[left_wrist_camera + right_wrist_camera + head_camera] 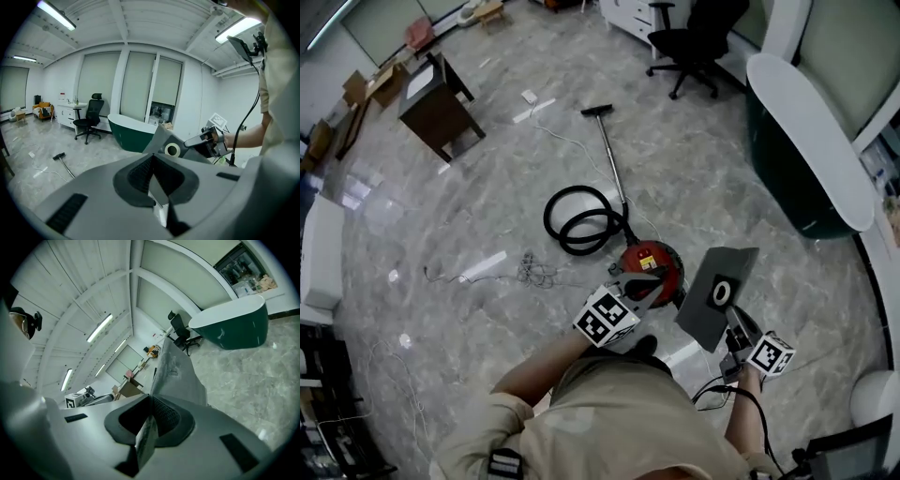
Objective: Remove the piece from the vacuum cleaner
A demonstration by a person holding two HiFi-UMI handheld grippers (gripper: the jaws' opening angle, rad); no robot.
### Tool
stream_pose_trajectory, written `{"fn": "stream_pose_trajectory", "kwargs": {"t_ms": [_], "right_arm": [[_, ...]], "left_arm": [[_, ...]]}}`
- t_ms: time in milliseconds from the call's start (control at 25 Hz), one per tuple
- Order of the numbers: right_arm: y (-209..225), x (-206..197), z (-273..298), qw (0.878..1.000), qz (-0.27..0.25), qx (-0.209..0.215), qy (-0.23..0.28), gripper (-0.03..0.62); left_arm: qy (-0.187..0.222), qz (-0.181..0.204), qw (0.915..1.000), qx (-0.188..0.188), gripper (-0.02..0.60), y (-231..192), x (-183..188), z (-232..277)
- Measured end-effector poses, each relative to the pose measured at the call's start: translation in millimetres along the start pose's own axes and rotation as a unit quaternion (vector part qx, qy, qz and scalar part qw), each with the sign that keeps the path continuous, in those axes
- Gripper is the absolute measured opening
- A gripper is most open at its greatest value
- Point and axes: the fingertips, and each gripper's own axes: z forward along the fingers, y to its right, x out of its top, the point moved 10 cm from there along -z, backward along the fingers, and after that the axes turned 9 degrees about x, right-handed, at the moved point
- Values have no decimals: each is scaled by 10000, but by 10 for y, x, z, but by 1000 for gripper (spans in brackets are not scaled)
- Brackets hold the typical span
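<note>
right gripper (733, 326) clamped on 1 edge of flat grey piece (717, 292) — piece up in air, clear of red vacuum cleaner (649, 267) below. left gripper (654, 279) closed, empty. probably light, floppy, tearable — safest hold near stiffer collar around round hole.

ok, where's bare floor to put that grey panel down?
The grey panel likely fits best on the open floor between the vacuum cleaner and the green tub, right of the wand. Also bare: between the dark table and the hose coil. Crowded: left of the vacuum cleaner, with the cable tangle and a white strip.
</note>
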Motion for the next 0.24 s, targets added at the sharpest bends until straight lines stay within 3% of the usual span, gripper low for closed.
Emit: {"fn": "stream_pose_trajectory", "kwargs": {"t_ms": [240], "right_arm": [[-220,-139,451,9996,-157,115,-225,21]], "left_arm": [[228,-38,9994,247,5,-296,-224,-408]]}}
